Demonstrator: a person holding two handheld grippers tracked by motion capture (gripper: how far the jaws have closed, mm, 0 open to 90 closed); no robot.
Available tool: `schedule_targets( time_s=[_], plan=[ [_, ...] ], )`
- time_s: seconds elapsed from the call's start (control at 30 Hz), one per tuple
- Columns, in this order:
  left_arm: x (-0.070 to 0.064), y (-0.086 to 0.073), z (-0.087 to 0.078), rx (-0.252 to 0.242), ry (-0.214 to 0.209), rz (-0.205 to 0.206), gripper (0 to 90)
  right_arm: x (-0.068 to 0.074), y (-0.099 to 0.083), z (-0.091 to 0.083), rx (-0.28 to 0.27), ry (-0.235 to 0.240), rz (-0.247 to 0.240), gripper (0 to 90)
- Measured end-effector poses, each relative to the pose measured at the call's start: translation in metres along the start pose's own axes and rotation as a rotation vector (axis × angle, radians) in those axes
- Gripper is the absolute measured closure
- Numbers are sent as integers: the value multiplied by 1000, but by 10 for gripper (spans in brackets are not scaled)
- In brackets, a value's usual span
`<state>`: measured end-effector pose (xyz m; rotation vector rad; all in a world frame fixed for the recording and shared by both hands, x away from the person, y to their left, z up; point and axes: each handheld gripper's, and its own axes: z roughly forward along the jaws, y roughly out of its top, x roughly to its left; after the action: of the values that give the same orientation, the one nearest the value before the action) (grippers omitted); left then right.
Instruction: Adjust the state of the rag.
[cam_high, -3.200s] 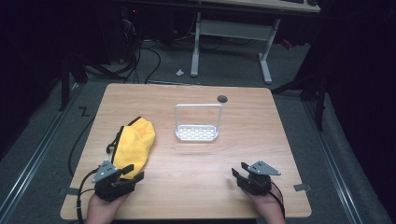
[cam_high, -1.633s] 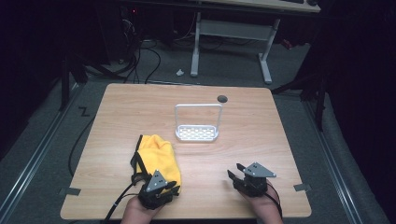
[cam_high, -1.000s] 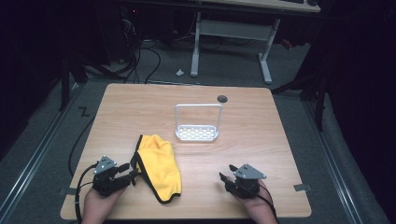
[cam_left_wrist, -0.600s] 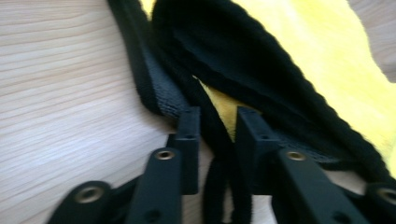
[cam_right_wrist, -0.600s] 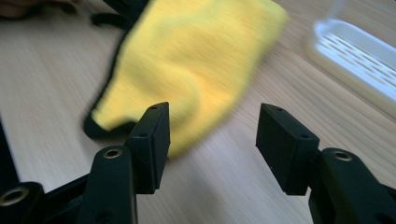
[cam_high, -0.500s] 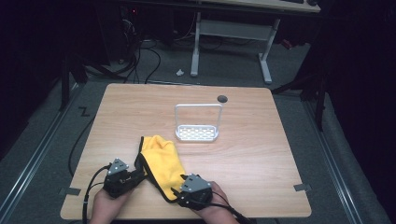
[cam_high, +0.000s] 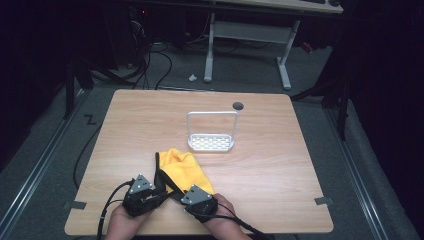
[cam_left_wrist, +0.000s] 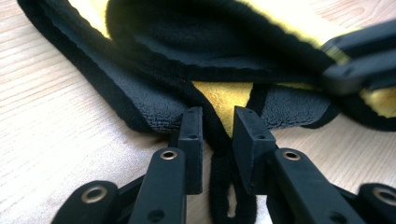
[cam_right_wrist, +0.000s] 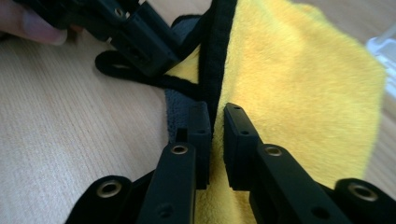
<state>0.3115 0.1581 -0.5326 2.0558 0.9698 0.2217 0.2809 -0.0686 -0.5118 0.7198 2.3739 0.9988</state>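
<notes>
Here, one yellow cloth (cam_high: 185, 169) lies near the table's (cam_high: 280, 160) front edge. Two grippers: left gripper (cam_left_wrist: 218, 122) pinches its black trim; right gripper (cam_right_wrist: 215, 116) likewise. One white rack (cam_high: 211, 133) stands beyond, unobstructed.

A wooden table (cam_high: 280, 165) stands on grey carpet (cam_high: 45, 155) in a dark room, a white-legged desk (cam_high: 247, 35) behind.

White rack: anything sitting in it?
No, the white rack stands empty in the high view; the yellow cloth lies apart from it on the table.
</notes>
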Motion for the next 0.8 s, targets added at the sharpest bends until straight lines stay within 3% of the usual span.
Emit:
schedule_targets(
  time_s=[0.13,0.3,0.43,0.5,0.6,0.63,0.67,0.8],
  plan=[
    [0,0,0,-1,2,-10,735,-17,-2,-22,-46,-48,32,847],
    [0,-1,0,-3,-8,-26,737,-59,-27,-56,-72,-141,129,845],
    [-4,-1,1,2,-32,-19,739,-96,-67,-76,-37,-209,247,839],
    [-11,0,3,8,-53,-1,738,-107,-87,-82,4,-240,280,837],
    [-18,0,5,20,-66,24,735,-117,-109,-85,67,-262,313,832],
    [-22,1,6,23,-66,45,735,-117,-109,-85,67,-262,313,832],
    [-27,2,8,27,-71,64,718,-123,-119,-83,111,-273,317,820],
    [-28,4,6,-12,-63,54,670,-130,-123,-83,107,-270,355,762]
  ],
)
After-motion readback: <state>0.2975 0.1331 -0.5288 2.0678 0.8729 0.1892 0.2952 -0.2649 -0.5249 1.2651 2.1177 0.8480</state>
